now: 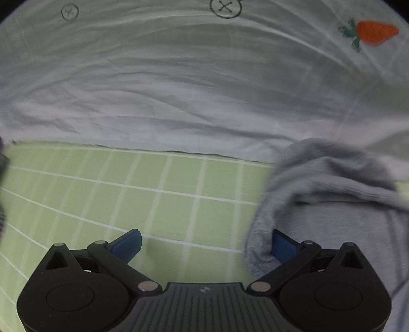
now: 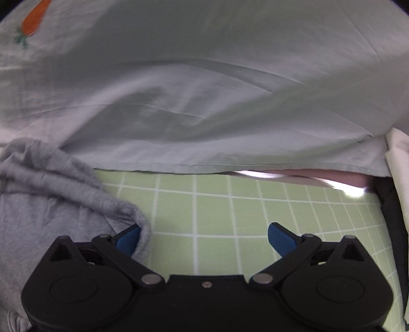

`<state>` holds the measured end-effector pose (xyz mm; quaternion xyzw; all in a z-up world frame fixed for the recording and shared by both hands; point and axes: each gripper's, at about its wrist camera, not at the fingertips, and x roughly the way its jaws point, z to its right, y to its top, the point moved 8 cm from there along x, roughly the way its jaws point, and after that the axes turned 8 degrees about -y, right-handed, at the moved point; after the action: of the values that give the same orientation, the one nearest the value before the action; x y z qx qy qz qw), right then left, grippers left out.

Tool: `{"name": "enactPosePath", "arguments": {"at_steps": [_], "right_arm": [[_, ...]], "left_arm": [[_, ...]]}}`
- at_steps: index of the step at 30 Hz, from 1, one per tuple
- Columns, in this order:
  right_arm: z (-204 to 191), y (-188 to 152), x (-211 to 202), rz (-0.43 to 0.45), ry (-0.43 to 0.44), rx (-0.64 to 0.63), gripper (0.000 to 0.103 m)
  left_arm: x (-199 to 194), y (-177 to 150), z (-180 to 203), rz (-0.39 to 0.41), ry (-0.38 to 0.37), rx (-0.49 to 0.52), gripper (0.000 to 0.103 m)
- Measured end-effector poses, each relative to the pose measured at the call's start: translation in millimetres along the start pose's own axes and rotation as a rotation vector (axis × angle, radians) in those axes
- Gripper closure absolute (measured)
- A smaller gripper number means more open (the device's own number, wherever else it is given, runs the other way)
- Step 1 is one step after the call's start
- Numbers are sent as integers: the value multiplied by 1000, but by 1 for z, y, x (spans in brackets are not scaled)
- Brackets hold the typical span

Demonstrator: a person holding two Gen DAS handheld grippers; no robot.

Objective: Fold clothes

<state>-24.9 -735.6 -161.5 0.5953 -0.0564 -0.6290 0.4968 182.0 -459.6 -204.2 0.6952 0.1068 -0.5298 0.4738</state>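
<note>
A grey knit garment lies bunched on the green checked sheet, filling the right side of the left wrist view. My left gripper is open over the sheet; its right blue pad touches the garment's rolled edge, and nothing lies between the pads. In the right wrist view the same grey garment fills the left side. My right gripper stands wide open above the green checked sheet. A fold of grey fabric drapes by its left blue pad.
A pale wrinkled bedsheet with a carrot print and circled X marks covers the far half. In the right wrist view, a pink layer, a dark edge and white cloth sit at far right.
</note>
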Motion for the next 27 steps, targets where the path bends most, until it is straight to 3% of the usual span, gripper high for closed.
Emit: {"name": "enactPosePath", "arguments": {"at_steps": [2, 9, 12, 22, 27], "right_arm": [[13, 1, -4, 12, -19, 47, 0], [55, -3, -79, 159, -87, 112, 0], [72, -12, -118, 206, -122, 130, 0], [107, -83, -211, 257, -150, 160, 0], [102, -132, -220, 188, -132, 135, 0]], "left_arm": [[-15, 6, -9, 46, 53, 22, 0], [-106, 18, 2, 273, 64, 59, 0], [-141, 10, 3, 326, 45, 44, 0], [-194, -74, -10, 299, 4, 10, 0], [-179, -128, -20, 155, 12, -12, 0]]}}
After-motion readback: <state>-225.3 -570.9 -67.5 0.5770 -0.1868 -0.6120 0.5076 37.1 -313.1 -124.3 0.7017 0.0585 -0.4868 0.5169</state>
